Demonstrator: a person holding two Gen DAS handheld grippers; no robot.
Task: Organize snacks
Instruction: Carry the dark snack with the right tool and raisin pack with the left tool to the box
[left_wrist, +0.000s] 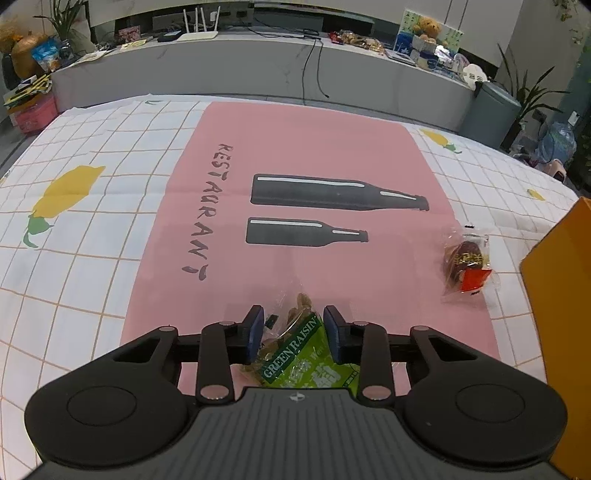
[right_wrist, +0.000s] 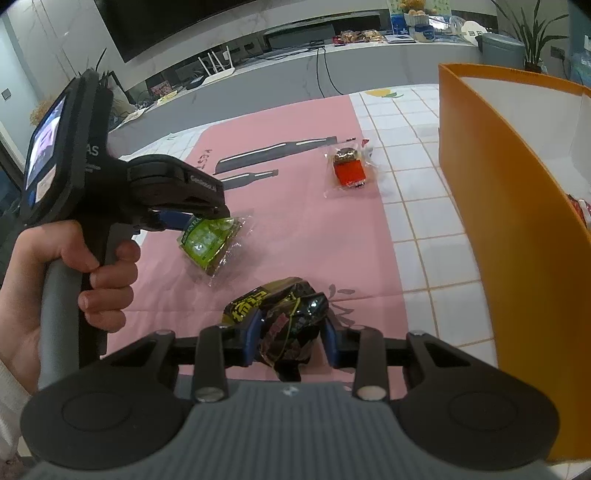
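I have my left gripper (left_wrist: 293, 334) closed on the green raisin packet (left_wrist: 299, 354), my right gripper (right_wrist: 290, 338) clamped on the black snack packet (right_wrist: 291, 325), and 1 red-labelled packet (right_wrist: 349, 170) waiting outside the orange box (right_wrist: 517, 206).

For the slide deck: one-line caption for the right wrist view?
Right gripper clamps black snack packet; left gripper on green raisin bag; orange box alongside.

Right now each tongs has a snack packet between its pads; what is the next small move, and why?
Probably lift the right tongs with the crinkled black foil packet and carry it to the tall orange box beside it. The pads already press on that packet, and the box stands open on that side. The left tongs look less settled around the green raisin packet.
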